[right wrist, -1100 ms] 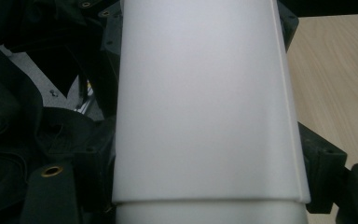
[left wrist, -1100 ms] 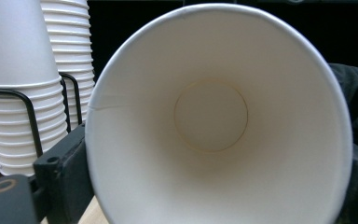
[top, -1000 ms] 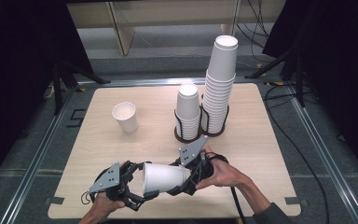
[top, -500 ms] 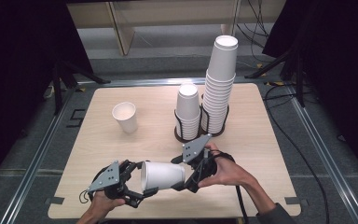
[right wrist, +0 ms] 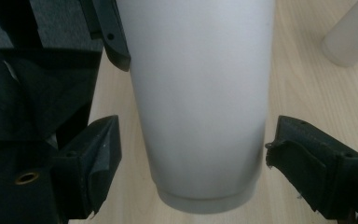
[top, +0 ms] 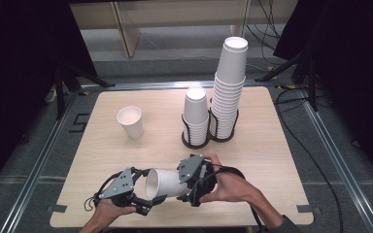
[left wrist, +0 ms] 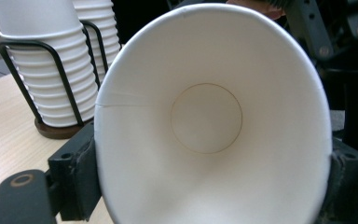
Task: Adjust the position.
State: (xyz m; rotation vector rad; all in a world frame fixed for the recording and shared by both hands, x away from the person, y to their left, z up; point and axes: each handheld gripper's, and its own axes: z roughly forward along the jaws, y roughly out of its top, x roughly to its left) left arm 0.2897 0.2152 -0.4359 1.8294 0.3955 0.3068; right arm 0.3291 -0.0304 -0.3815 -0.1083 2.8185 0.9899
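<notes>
A white paper cup point(top: 167, 182) is held on its side just above the near edge of the wooden table point(top: 281, 150), its open mouth turned toward the person's left and its base toward the right. A second ago its rim end lay between the spread jaws of the left gripper point(top: 145, 191); those jaws have just been closing and are now pinched on the rim, as is seen in the left gripper view, where the cup's mouth point(left wrist: 212, 121) sits pressed between both black pads. At the other end, the right gripper point(top: 194, 187) stands with its jaws spread: in the right gripper view a gap is seen on each side between the pads and the cup's base point(right wrist: 205, 186). Compared with half a second ago, that gripper appears shifted slightly away from the cup.

The cup is therefore judged to have been handed over from right to left, and the right hand is freed for whatever follows.

Farther back, a single paper cup point(top: 130, 122) stands upright and well apart on the left part of the table. Near the middle, a black wire cup holder point(top: 209, 138) carries two stacks of nested cups, a short stack point(top: 195, 114) and, touching beside it, a tall stack point(top: 229, 82). Neither stack is touched.
</notes>
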